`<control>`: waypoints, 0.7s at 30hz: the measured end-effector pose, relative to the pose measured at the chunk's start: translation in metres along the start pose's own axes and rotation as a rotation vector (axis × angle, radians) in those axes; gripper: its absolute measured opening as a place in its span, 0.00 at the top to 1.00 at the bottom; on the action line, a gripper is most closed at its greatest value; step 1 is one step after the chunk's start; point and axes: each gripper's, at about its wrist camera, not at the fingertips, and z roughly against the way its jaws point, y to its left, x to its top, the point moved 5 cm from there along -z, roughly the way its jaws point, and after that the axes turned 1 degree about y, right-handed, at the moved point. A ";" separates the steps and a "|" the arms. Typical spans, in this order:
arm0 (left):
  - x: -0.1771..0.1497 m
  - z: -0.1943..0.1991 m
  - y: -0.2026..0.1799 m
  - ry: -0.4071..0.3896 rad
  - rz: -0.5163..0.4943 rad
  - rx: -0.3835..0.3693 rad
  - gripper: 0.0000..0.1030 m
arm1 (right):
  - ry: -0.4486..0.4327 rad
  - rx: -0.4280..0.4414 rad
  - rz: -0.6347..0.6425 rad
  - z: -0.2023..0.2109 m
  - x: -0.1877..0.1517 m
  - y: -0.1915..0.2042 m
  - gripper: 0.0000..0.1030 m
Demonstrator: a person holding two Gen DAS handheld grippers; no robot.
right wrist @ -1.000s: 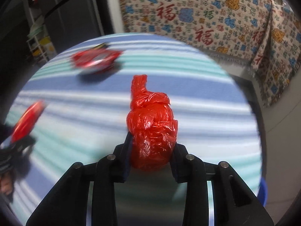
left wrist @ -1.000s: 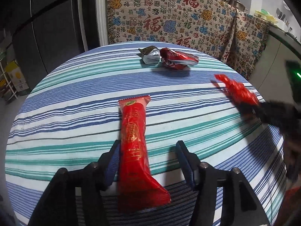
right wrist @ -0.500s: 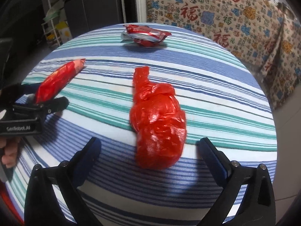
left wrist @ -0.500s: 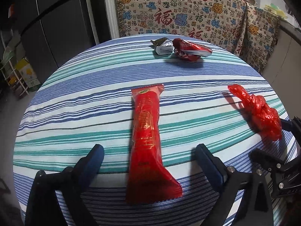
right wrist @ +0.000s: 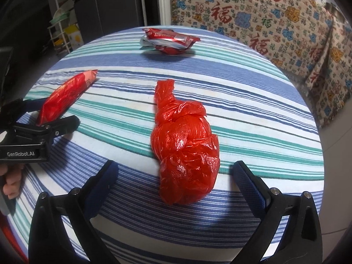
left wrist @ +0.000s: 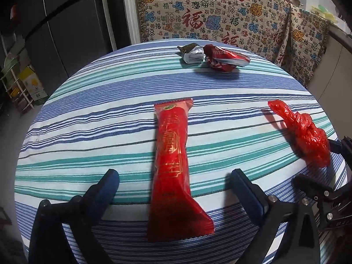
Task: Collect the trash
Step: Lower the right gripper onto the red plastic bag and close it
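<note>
Long red foil snack wrapper (left wrist: 173, 162) lies lengthwise away from left gripper (left wrist: 173, 184), sealed end pointing to far table edge. Knotted red plastic bag (right wrist: 184, 147) lies likewise between right gripper (right wrist: 176, 176) fingers, tail pointing away. Round table, blue-green striped cloth (left wrist: 99, 132); crumpled red and silver wrappers (left wrist: 213, 55) near far edge; patterned cloth (left wrist: 220, 15) behind. Both grippers angled down, jaws wide open, pads touching nothing.

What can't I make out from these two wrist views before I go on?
- Silver wrapper: in the right wrist view mostly hidden behind the crumpled red wrapper.
- Long red packet: its near end is hidden behind the left gripper in the right wrist view.
- No bin shows in either view.
</note>
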 end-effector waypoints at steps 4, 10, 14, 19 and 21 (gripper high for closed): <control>0.002 0.003 0.000 0.059 -0.056 -0.058 0.00 | 0.050 0.058 -0.016 0.008 0.003 -0.005 0.14; 0.010 0.020 0.002 0.045 -0.108 -0.171 0.01 | 0.036 0.120 -0.035 0.028 0.013 -0.019 0.17; 0.015 0.020 -0.001 0.045 -0.117 -0.187 0.20 | 0.017 0.123 -0.029 0.029 0.018 -0.016 0.17; 0.014 0.015 0.003 0.053 -0.101 -0.170 0.54 | 0.001 0.153 -0.050 0.020 0.023 -0.014 0.20; 0.013 0.018 0.008 0.044 -0.082 -0.171 0.73 | 0.015 0.168 -0.059 0.015 0.023 -0.014 0.61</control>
